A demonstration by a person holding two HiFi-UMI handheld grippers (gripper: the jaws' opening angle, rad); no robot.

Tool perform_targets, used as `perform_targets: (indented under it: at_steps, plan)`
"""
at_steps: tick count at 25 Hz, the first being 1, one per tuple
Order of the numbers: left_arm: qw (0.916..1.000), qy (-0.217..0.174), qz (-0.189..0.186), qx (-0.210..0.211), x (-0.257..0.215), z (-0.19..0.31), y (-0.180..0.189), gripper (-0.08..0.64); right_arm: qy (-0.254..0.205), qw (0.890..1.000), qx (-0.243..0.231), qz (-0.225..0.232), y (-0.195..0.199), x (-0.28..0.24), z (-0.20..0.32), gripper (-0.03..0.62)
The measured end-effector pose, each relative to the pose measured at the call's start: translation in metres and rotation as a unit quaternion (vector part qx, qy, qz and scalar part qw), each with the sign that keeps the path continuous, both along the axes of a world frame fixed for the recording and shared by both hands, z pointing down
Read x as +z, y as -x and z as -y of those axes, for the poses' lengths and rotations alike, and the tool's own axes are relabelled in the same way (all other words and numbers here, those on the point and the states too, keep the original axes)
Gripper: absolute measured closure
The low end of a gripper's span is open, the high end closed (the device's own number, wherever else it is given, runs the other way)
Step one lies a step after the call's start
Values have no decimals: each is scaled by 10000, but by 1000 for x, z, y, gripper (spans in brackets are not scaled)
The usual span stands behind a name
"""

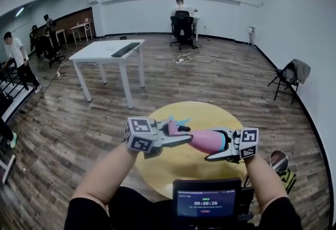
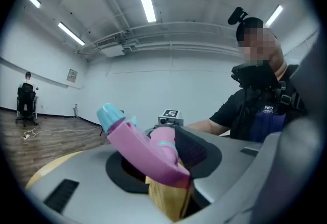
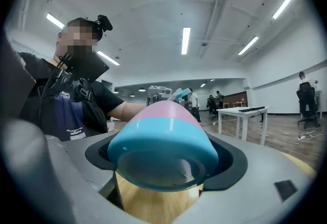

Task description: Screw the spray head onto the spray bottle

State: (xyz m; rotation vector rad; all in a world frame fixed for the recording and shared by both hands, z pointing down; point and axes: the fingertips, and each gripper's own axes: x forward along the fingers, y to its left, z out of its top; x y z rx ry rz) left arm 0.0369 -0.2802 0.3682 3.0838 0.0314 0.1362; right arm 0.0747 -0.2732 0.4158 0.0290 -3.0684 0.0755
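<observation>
In the head view both grippers hang level over the round yellow table (image 1: 173,171), facing each other. My left gripper (image 1: 177,136) is shut on the pink spray head (image 1: 172,128), whose blue nozzle points away from me. My right gripper (image 1: 218,146) is shut on the pink and blue spray bottle (image 1: 208,141), which lies on its side with its neck toward the spray head. The two parts meet end to end between the grippers. In the left gripper view the spray head (image 2: 142,145) sits between the jaws. The right gripper view is filled by the bottle's blue base (image 3: 162,142).
A screen (image 1: 206,204) on my chest hides the table's near edge. A white table (image 1: 107,50) stands at the back left, and a folding chair (image 1: 291,74) by the right wall. A person sits on an office chair (image 1: 182,24) at the far wall. Other people stand at far left.
</observation>
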Motion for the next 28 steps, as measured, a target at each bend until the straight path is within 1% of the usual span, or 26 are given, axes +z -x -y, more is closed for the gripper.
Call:
perform_targets:
  at_steps: [1, 3, 4, 5, 6, 7, 8, 10, 11, 12, 13, 14, 15, 16, 17, 18, 19, 20, 21, 22, 24, 25, 26, 27, 28]
  plan:
    - [9999, 86, -49, -27, -1, 2, 1, 387, 3, 10000, 27, 3, 1, 0, 1, 121]
    - [9978, 537, -294, -257, -2, 14, 4, 384, -62, 9998, 184, 19, 2, -5, 8, 121]
    - [9944, 842, -416, -475, -1, 23, 7, 373, -157, 9993, 338, -6, 2, -7, 13, 121]
    - [9889, 1171, -537, -735, 2, 35, 13, 342, -289, 9980, 551, -56, 0, -8, 19, 121]
    - [9809, 1518, -686, -1001, 6, 48, 23, 260, -434, 9957, 810, -114, -4, -8, 27, 121]
    - [9702, 1866, -884, -1269, 9, 62, 37, 185, -570, 9923, 1088, -166, -10, -8, 35, 121]
    - [9567, 2188, -1121, -1557, 11, 78, 55, 139, -687, 9882, 1354, -214, -17, -8, 43, 121]
    - [9235, 2772, -1629, -2090, 17, 105, 91, 129, -861, 9805, 1736, -311, -30, -6, 53, 121]
    - [9099, 2980, -1816, -2244, 20, 113, 104, 126, -930, 9781, 1829, -359, -33, -5, 55, 121]
    - [9048, 3065, -1924, -2247, 20, 116, 109, 126, -986, 9767, 1860, -408, -33, -4, 55, 121]
    - [9083, 3059, -1954, -2079, 17, 112, 104, 126, -1028, 9765, 1839, -458, -30, -3, 53, 121]
    - [9182, 2984, -1897, -1789, 13, 102, 91, 126, -1064, 9769, 1784, -506, -25, -2, 50, 121]
    - [9322, 2826, -1739, -1446, 9, 87, 71, 126, -1084, 9779, 1701, -545, -18, -2, 47, 121]
    - [9477, 2585, -1490, -1131, 7, 71, 50, 126, -1066, 9802, 1572, -554, -10, -3, 42, 121]
    - [9627, 2251, -1210, -890, 7, 56, 32, 127, -990, 9843, 1374, -503, -4, -3, 36, 121]
    - [9752, 1837, -1008, -708, 6, 43, 19, 267, -841, 9894, 1129, -370, 0, -6, 30, 122]
    - [9841, 1413, -925, -544, 0, 31, 12, 330, -634, 9941, 865, -172, 1, -11, 23, 121]
    - [9901, 1033, -873, -385, -5, 20, 9, 364, -428, 9972, 608, 14, 0, -15, 16, 121]
    - [9944, 691, -752, -265, -7, 13, 8, 371, -279, 9987, 408, 96, -1, -15, 11, 121]
    - [9976, 377, -550, -200, -4, 8, 8, 371, -188, 9994, 280, 63, -2, -13, 8, 121]
    - [9998, -133, -71, -161, 9, 5, 7, 364, -48, 9998, 156, -76, -2, -4, 5, 121]
    - [9995, -245, 99, -163, 15, 5, 6, 358, 21, 9999, 137, -99, -2, 0, 5, 121]
    - [9995, -189, 161, -183, 18, 7, 5, 356, 71, 9998, 149, -86, -3, 1, 6, 121]
    - [9996, 27, 133, -236, 20, 10, 5, 354, 78, 9997, 205, -63, -3, 1, 9, 121]
    - [9988, 346, 66, -341, 22, 16, 7, 351, 18, 9995, 320, -67, -3, 0, 13, 121]
